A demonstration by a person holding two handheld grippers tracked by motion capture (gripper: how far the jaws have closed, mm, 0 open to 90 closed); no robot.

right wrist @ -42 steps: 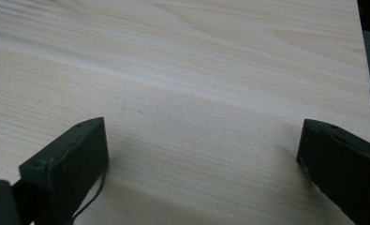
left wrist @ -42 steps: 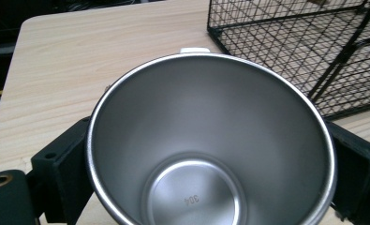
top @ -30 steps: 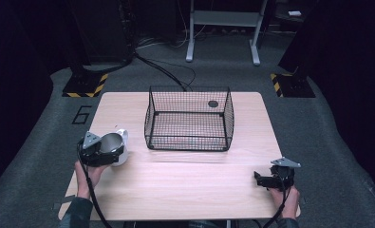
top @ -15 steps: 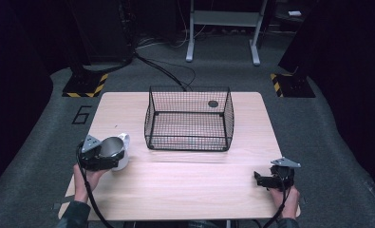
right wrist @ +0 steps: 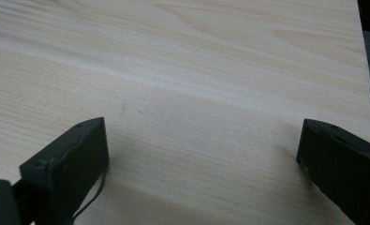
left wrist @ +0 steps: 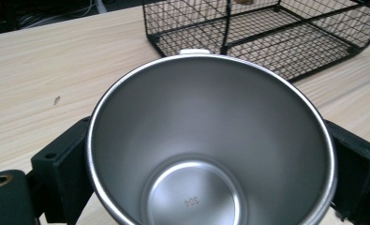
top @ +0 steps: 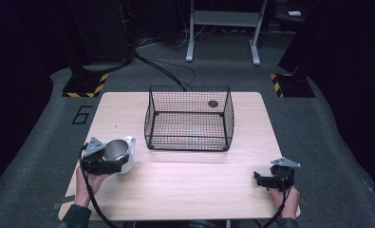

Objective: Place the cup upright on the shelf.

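Open tabletop near and right; wire basket blocked the far middle.

The basket [top: 189,118] stood at the far centre of the table [top: 190,185], its mesh walls closed on all sides and only its top open. A bare strip of wood ran along the whole near edge, free between the left gripper [top: 110,164] with its steel cup [top: 118,153] and the right gripper [top: 261,179]. The cup sat just left of the basket's near left corner, a narrow gap between them. The right gripper's jaws stood wide over bare wood.
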